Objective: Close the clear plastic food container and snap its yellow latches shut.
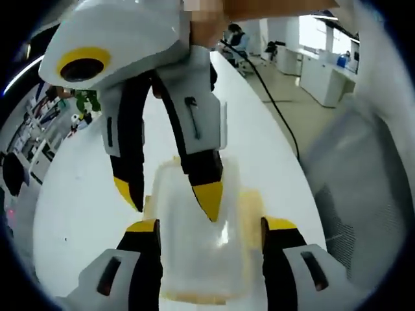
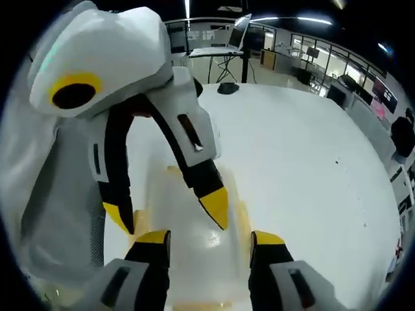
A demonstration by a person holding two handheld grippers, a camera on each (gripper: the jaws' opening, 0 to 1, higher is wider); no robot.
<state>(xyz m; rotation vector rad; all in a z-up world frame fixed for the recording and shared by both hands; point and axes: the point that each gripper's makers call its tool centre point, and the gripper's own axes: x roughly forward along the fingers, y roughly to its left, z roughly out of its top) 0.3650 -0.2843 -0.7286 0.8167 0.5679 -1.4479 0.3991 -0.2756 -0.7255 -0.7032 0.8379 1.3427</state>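
Here both grippers stand spread over the clear plastic food container with yellow latches [image 1: 201, 246]: the left gripper [image 1: 211, 227] at 6 o'clock, the right gripper [image 1: 172, 191] at 12. Press evenly and straight down.

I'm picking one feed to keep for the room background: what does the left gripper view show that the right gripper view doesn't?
Left gripper view alone: a black cable trailing along the white table, and a grey mesh chair back.
Right gripper view alone: a laptop on a stand.
Both: the clear container between the view's own jaws, with the other gripper reaching down over it, right gripper and left gripper.
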